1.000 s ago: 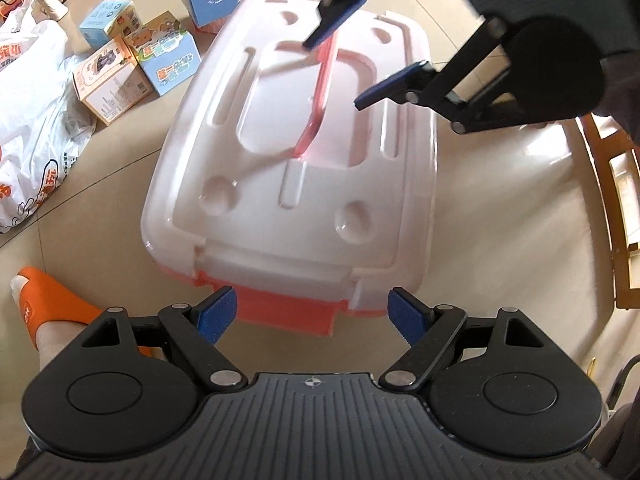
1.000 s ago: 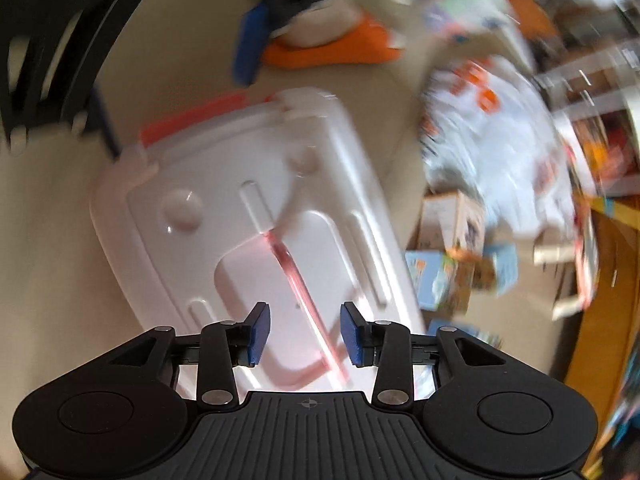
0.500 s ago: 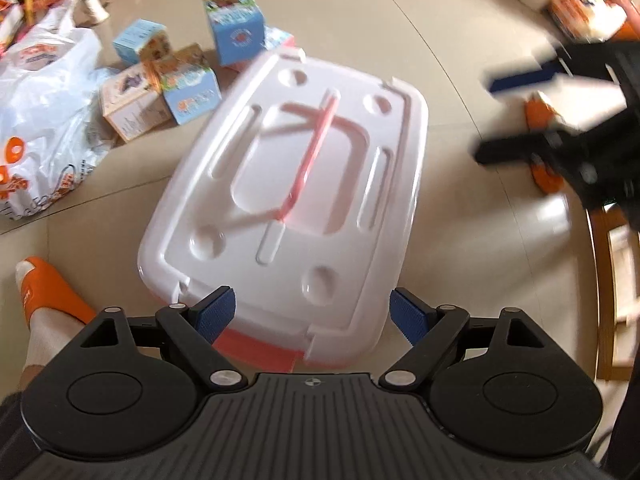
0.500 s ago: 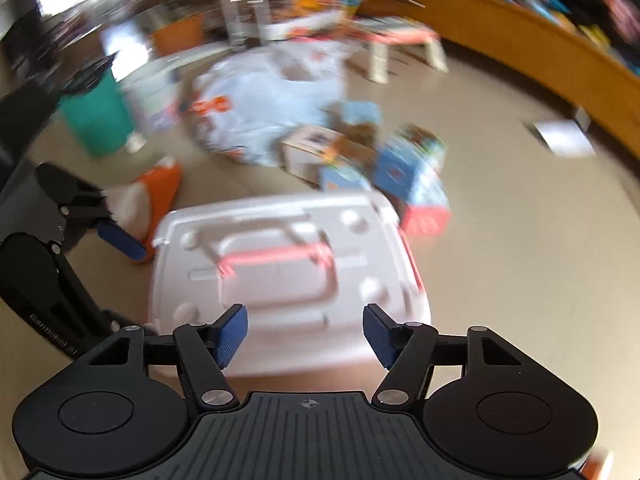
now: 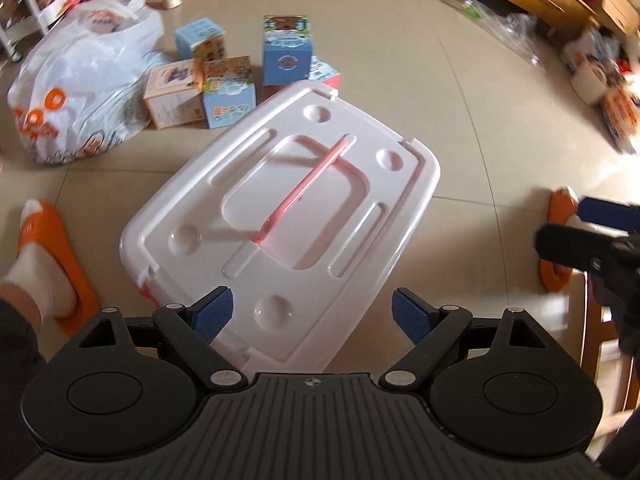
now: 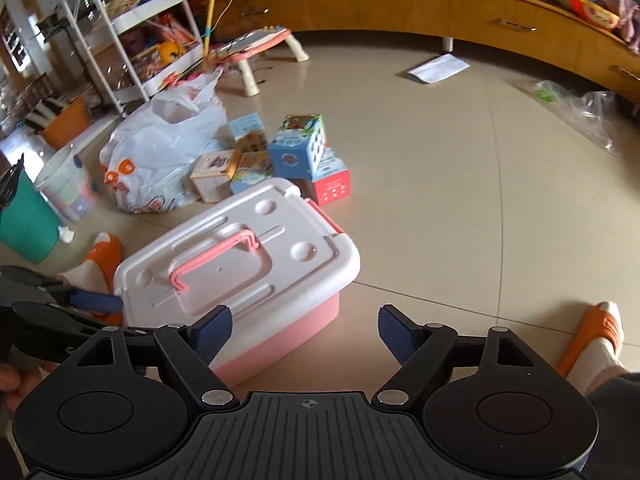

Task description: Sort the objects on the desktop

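A pink storage box with a white lid [image 5: 288,216] stands shut on the floor; it also shows in the right wrist view [image 6: 240,264]. Its pink handle [image 5: 304,192] stands upright on the lid. My left gripper [image 5: 312,316] is open and empty, above the box's near end. My right gripper [image 6: 304,328] is open and empty, raised to the right of the box; it appears at the right edge of the left wrist view [image 5: 592,236]. Several small cartons [image 5: 228,92] lie on the floor beyond the box, also in the right wrist view [image 6: 296,148].
A white plastic bag [image 5: 80,80] lies left of the cartons. The person's feet in orange slippers [image 5: 52,248] [image 6: 596,336] stand on either side of the box. A teal bin [image 6: 24,224], a shelf rack [image 6: 132,40], a small stool [image 6: 256,48] and a long wooden cabinet [image 6: 480,4] stand farther off.
My right gripper let go of the box handle, opened wide and pulled back up and to the right. My left gripper rose and drew back a little; the box turned slightly in view.
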Demonstrator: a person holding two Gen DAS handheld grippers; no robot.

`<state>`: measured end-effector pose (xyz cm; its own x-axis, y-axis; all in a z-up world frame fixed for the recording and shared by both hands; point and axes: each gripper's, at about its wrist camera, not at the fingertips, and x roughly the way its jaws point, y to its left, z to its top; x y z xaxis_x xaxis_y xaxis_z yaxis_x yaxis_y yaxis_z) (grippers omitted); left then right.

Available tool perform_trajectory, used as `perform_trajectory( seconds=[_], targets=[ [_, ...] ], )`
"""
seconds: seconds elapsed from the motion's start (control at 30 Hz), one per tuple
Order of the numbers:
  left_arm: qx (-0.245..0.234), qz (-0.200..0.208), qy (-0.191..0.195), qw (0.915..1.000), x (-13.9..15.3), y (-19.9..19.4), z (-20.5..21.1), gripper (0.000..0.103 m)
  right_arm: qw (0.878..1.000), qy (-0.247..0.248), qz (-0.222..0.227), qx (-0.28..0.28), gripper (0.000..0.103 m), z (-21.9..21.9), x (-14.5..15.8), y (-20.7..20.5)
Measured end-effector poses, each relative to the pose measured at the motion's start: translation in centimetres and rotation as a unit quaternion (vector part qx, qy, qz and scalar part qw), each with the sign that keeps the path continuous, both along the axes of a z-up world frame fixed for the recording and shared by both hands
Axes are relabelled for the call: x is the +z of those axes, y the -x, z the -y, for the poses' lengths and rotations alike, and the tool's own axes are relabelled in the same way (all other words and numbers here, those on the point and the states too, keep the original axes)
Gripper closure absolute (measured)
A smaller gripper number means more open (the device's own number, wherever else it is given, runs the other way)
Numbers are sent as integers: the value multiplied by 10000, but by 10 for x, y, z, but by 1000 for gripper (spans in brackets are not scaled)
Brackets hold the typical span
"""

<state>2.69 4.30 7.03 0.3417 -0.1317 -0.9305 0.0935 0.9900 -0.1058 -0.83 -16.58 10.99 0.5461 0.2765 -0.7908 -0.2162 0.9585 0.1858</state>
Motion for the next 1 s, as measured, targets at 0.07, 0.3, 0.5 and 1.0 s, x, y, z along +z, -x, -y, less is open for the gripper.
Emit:
perform_trajectory(
  seconds=[0.07,0.3,0.5,1.0],
  targets=[
    [150,37,-45,9999,-1,0,0,14,9999,1,49,-128,15,1,1,3],
    [780,534,-124,9954,4,6,1,14,9976,-81,18,-685,11,11,-2,6],
    [595,820,-302,9944,8,11,19,12,9960,-250,-34,-857,10,19,-4,6],
    [482,910,-525,9933,0,29,37,11,9935,14,-368,-1074,6,8,-30,14]
  ],
)
